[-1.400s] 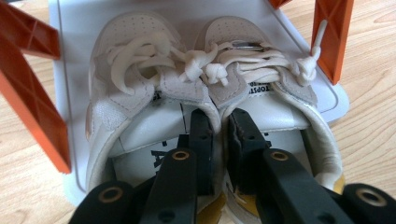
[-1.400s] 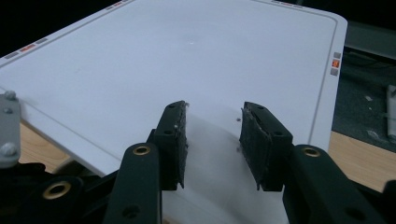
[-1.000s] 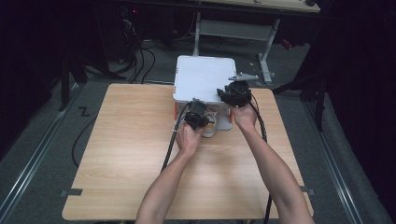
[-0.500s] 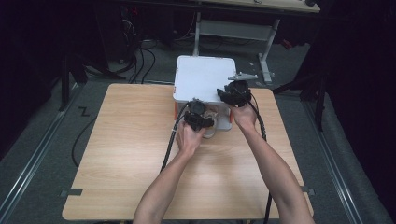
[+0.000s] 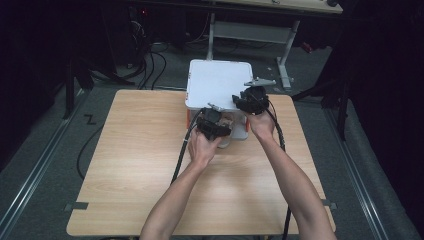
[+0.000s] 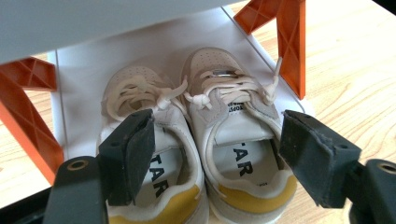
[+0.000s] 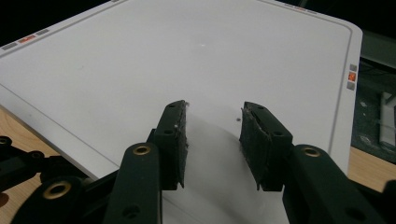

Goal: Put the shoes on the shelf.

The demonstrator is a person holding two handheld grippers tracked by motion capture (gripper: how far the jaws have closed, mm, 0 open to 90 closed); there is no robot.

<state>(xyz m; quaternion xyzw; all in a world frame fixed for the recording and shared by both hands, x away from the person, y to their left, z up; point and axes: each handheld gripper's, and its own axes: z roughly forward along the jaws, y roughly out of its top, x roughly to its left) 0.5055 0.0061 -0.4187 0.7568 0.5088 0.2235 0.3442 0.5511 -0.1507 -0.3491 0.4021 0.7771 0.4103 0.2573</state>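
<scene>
A pair of small beige-and-white sneakers with yellow heels, the left shoe [image 6: 135, 93] and the right shoe [image 6: 224, 93], stands side by side on the lower white board [image 6: 84, 70] of a small rack with orange supports [image 6: 289, 42]. My left gripper [image 6: 217, 156] is open wide just behind the heels, one jaw over the left shoe's opening and the other outside the right shoe. In the high view it [image 5: 217, 125] is at the rack's front. My right gripper [image 7: 212, 109] hovers open over the rack's white top panel [image 7: 187, 56], holding nothing.
The rack [image 5: 217, 82] stands at the back middle of a wooden table [image 5: 125, 165]. Its orange supports flank the shoes closely. Cables trail from both grippers along the forearms. Behind the table are desk legs [image 5: 285, 65] and floor cables [image 5: 155, 60].
The left gripper has crept slightly towards the rack's front. The right gripper has stayed over the top panel.
</scene>
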